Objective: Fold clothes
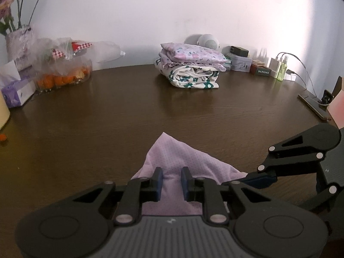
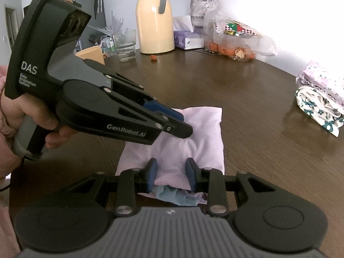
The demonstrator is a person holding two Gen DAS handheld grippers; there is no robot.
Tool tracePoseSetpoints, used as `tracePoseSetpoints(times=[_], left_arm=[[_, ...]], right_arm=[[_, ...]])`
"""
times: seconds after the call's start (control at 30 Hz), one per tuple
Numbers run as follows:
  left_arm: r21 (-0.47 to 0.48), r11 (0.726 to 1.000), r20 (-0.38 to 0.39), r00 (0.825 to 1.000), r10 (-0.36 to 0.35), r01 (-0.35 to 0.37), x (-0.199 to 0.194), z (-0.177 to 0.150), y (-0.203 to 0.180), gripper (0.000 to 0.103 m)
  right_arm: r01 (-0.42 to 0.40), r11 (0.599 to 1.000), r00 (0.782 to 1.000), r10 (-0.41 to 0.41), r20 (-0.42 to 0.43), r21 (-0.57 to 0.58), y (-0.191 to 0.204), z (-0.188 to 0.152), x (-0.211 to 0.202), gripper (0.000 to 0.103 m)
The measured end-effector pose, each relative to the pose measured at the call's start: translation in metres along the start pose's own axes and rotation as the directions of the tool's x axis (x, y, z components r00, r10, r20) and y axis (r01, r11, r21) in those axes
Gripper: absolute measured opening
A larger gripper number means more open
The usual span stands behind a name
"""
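Lilac garment (image 2: 189, 142), folded into a small pad, low centre of both views on the brown table (image 1: 107, 129). Left gripper (image 1: 171, 181) jaws part-open astride bunched cloth, grip uncertain. Right gripper (image 2: 171, 173) likewise part-open over the pad's near edge. Folded stack (image 1: 191, 68) upper centre.

Pale lilac dotted garment (image 2: 193, 137) on dark brown wood-grain surface (image 2: 247, 99); cream jug (image 2: 154, 21); purple-flowered and green-flowered folded clothes (image 1: 191, 66).

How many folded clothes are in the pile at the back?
2: a purple flowery one on top and a white one with green flowers under it. More could be hidden between them.
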State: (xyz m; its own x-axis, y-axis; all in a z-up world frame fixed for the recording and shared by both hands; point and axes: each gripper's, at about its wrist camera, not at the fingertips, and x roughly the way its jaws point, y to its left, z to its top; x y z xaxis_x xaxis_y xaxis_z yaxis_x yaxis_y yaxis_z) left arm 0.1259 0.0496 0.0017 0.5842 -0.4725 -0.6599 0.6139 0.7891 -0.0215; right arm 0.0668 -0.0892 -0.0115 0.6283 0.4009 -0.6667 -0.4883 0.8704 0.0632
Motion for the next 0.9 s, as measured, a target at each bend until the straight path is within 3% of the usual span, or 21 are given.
tracePoseSetpoints(times=[0.03,0.07,0.2,0.27,0.3,0.4,0.47,0.73,0.9], left_arm=[[0.006,1.000,0.009,1.000,0.006,-0.006,-0.005,0.001,-0.002,0.019],[0.013,1.000,0.017,1.000,0.008,-0.009,-0.010,0.003,-0.003,0.026],[0.050,0.998,0.034,0.999,0.027,-0.028,-0.029,0.005,-0.012,0.065],[0.051,0.997,0.031,0.998,0.047,-0.049,-0.034,0.005,-0.013,0.076],[0.050,0.997,0.026,0.998,0.060,-0.062,-0.037,0.004,-0.013,0.084],[0.055,0.994,0.020,0.995,0.095,-0.096,-0.044,0.003,-0.013,0.093],[0.055,0.994,0.016,0.996,0.093,-0.094,-0.050,0.001,-0.012,0.103],[0.044,0.995,-0.011,0.996,0.090,-0.089,-0.063,-0.008,-0.003,0.103],[-0.011,0.999,-0.021,0.999,0.038,-0.038,-0.055,-0.003,0.018,0.103]], right_arm=[[-0.002,1.000,1.000,0.002,0.000,0.011,-0.001,0.002,-0.003,0.031],[-0.005,1.000,1.000,0.005,0.001,0.023,-0.002,0.003,-0.006,0.033],[0.002,0.998,1.000,-0.003,0.029,0.055,-0.005,0.008,-0.026,0.054],[0.013,0.997,0.999,-0.015,0.028,0.074,-0.007,0.007,-0.030,0.066],[0.019,0.996,0.999,-0.021,0.026,0.084,-0.008,0.007,-0.033,0.078],[0.033,0.993,0.999,-0.035,0.017,0.118,-0.011,0.003,-0.039,0.087],[0.036,0.989,0.999,-0.038,0.011,0.144,-0.013,0.000,-0.043,0.100],[0.015,0.956,1.000,-0.016,0.001,0.292,-0.016,-0.013,-0.051,0.103],[-0.009,0.910,1.000,0.013,-0.005,0.414,-0.026,-0.023,-0.047,0.103]])
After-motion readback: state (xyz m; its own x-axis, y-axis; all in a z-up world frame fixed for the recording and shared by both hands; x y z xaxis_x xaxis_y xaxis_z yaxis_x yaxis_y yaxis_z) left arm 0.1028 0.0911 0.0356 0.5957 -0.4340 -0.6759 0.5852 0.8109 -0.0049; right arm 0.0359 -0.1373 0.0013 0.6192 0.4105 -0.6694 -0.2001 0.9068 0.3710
